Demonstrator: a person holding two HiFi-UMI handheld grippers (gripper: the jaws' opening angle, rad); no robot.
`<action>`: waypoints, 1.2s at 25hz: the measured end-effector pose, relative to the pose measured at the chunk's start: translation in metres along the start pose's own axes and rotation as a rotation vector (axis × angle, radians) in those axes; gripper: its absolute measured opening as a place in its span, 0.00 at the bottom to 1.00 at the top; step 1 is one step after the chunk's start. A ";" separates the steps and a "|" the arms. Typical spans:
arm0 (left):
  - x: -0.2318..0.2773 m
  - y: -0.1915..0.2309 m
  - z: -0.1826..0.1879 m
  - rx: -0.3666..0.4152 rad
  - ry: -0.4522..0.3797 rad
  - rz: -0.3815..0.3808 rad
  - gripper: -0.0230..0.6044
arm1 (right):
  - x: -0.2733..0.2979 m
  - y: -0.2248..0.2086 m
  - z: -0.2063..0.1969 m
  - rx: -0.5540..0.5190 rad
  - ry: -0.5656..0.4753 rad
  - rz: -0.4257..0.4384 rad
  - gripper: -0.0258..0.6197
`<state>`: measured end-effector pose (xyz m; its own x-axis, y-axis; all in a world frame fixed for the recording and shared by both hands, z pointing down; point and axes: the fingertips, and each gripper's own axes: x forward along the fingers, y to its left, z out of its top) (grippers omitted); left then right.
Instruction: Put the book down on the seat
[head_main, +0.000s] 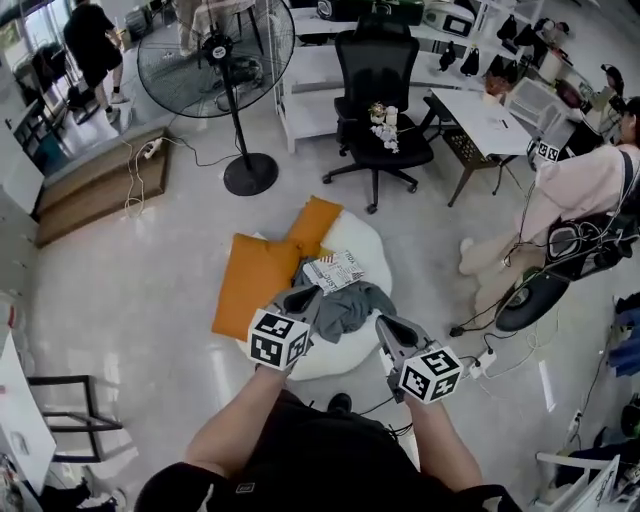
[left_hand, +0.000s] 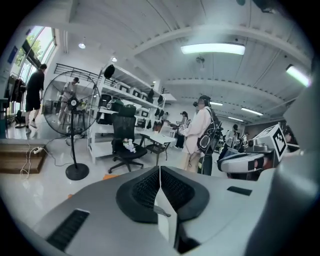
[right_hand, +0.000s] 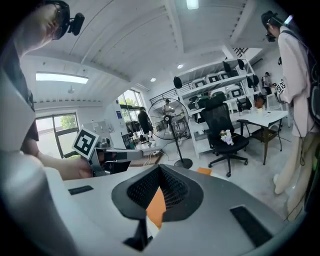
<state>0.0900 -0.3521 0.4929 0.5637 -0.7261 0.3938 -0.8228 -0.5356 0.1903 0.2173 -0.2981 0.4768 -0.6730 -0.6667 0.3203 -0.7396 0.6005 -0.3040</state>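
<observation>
Nearest, the left gripper (head_main: 304, 296) and right gripper (head_main: 386, 326) hung over the seat's (head_main: 362, 243) near edge. Both jaws were closed on nothing, likely because the drop was done. Just beyond, the book (head_main: 335, 271) lay mid-seat on a cloth (head_main: 352, 310), beside a cushion (head_main: 255, 282).
</observation>
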 end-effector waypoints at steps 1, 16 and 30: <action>-0.001 -0.008 0.006 0.015 -0.010 0.000 0.05 | -0.008 -0.004 0.004 -0.009 -0.008 -0.003 0.06; -0.017 0.026 0.089 0.118 -0.104 0.040 0.05 | -0.027 -0.037 0.097 -0.106 -0.167 -0.102 0.06; -0.026 0.053 0.124 0.122 -0.193 0.054 0.05 | -0.010 -0.018 0.129 -0.128 -0.218 -0.079 0.06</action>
<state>0.0409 -0.4150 0.3809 0.5318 -0.8181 0.2189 -0.8440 -0.5331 0.0584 0.2386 -0.3598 0.3631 -0.6051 -0.7849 0.1331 -0.7944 0.5844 -0.1652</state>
